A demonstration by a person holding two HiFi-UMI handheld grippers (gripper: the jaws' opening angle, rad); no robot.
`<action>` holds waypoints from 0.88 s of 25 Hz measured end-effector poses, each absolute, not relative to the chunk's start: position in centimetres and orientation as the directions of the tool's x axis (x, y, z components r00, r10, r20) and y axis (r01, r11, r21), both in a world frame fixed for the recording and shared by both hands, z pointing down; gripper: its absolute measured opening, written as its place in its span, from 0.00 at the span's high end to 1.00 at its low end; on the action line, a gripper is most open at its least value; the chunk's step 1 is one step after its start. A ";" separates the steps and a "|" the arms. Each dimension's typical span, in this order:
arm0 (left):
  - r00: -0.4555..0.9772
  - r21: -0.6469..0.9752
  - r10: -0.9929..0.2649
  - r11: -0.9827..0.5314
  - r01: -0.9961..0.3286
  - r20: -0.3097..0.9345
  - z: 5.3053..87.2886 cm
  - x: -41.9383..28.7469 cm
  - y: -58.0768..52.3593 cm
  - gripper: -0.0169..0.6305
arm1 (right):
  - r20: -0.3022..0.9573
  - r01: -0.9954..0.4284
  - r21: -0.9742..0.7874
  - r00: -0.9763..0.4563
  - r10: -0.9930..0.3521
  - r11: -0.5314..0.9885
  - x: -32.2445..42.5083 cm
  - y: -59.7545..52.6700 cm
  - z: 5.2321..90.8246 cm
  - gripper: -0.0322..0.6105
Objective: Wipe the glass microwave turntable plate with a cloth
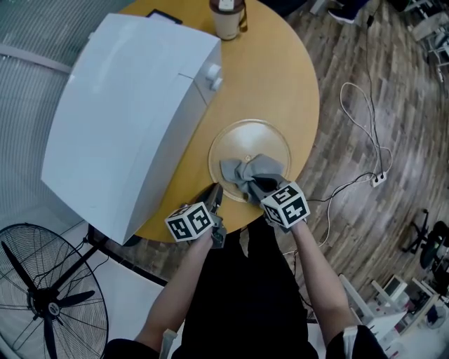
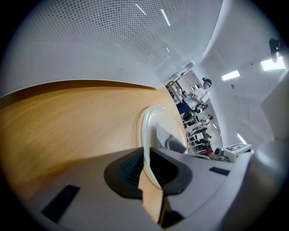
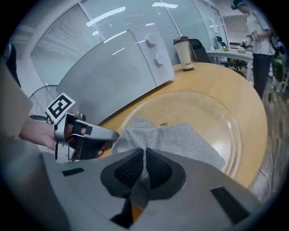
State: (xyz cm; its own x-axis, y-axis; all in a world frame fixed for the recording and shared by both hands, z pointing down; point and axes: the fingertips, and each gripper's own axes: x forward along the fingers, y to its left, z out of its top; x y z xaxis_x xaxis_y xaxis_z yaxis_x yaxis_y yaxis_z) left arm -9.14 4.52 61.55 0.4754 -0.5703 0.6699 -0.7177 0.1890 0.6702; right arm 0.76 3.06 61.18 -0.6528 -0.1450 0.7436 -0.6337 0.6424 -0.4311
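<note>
The round glass turntable plate (image 1: 249,133) lies flat on the wooden round table near its front edge. A grey cloth (image 1: 249,172) is bunched on the plate's near part. My right gripper (image 1: 261,184) is shut on the cloth, whose loose folds (image 3: 180,137) spread over the glass plate (image 3: 212,113). My left gripper (image 1: 216,198) is shut on the plate's near-left rim (image 2: 145,135), with the glass edge between its pads. In the right gripper view the left gripper (image 3: 108,135) shows just left of the cloth.
A white microwave (image 1: 126,119) stands on the table's left half, its knobs (image 1: 212,76) facing the plate. A lidded cup (image 1: 226,17) stands at the far edge. A floor fan (image 1: 45,301) is below left, cables (image 1: 365,126) lie on the floor at right.
</note>
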 end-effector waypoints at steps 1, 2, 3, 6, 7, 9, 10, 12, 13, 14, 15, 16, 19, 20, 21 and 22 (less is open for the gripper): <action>0.476 0.670 -0.570 0.189 -0.718 0.670 61.6 -9.1 4.5 0.91 | 0.743 -0.648 -0.435 -0.651 -0.157 0.625 1.4 2.6 61.2 0.91; 0.476 0.670 -0.570 0.188 -0.718 0.670 61.6 -9.1 4.5 0.91 | 0.741 -0.664 -0.441 -0.649 -0.172 0.604 2.1 2.2 61.3 0.91; 0.476 0.670 -0.569 0.188 -0.718 0.670 61.6 -9.1 4.6 0.91 | 0.739 -0.679 -0.446 -0.647 -0.188 0.582 2.8 1.7 61.3 0.91; 0.477 0.670 -0.569 0.187 -0.718 0.670 61.6 -9.1 4.6 0.91 | 0.735 -0.718 -0.451 -0.635 -0.235 0.530 4.4 -0.2 61.2 0.91; 0.477 0.671 -0.570 0.187 -0.717 0.669 61.5 -9.1 4.6 0.91 | 0.737 -0.729 -0.446 -0.629 -0.249 0.520 4.7 -1.0 61.2 0.91; 0.479 0.672 -0.570 0.186 -0.716 0.668 61.5 -9.1 4.5 0.91 | 0.743 -0.745 -0.429 -0.613 -0.270 0.512 5.1 -2.4 61.2 0.91; 0.479 0.673 -0.570 0.185 -0.716 0.667 61.5 -9.1 4.5 0.91 | 0.747 -0.751 -0.418 -0.604 -0.277 0.511 5.1 -3.1 61.2 0.91; 0.480 0.673 -0.570 0.185 -0.716 0.667 61.5 -9.1 4.5 0.91 | 0.758 -0.763 -0.395 -0.585 -0.287 0.511 5.0 -4.6 61.2 0.91; 0.481 0.674 -0.570 0.184 -0.716 0.667 61.5 -9.1 4.5 0.91 | 0.763 -0.769 -0.386 -0.577 -0.292 0.510 4.8 -5.3 61.2 0.91; 0.481 0.674 -0.570 0.184 -0.715 0.666 61.5 -9.1 4.5 0.91 | 0.766 -0.773 -0.379 -0.571 -0.296 0.509 4.5 -6.0 61.3 0.91; 0.482 0.675 -0.570 0.184 -0.715 0.666 61.5 -9.0 4.5 0.91 | 0.766 -0.775 -0.376 -0.568 -0.300 0.509 4.2 -6.6 61.3 0.91; 0.482 0.675 -0.570 0.183 -0.715 0.665 61.5 -9.0 4.5 0.91 | 0.766 -0.775 -0.373 -0.567 -0.302 0.509 3.8 -7.2 61.3 0.91; 0.483 0.675 -0.570 0.182 -0.715 0.665 61.5 -8.9 4.4 0.91 | 0.770 -0.776 -0.358 -0.560 -0.306 0.520 2.5 -8.3 61.3 0.91; 0.483 0.676 -0.570 0.182 -0.714 0.664 61.5 -9.0 4.4 0.91 | 0.772 -0.775 -0.350 -0.557 -0.307 0.527 2.0 -8.4 61.3 0.91; 0.483 0.676 -0.571 0.182 -0.714 0.664 61.6 -9.0 4.4 0.91 | 0.773 -0.773 -0.342 -0.555 -0.308 0.534 1.5 -8.4 61.3 0.91; 0.484 0.677 -0.571 0.182 -0.713 0.664 61.6 -9.0 4.4 0.91 | 0.773 -0.769 -0.338 -0.556 -0.306 0.543 1.0 -8.2 61.3 0.91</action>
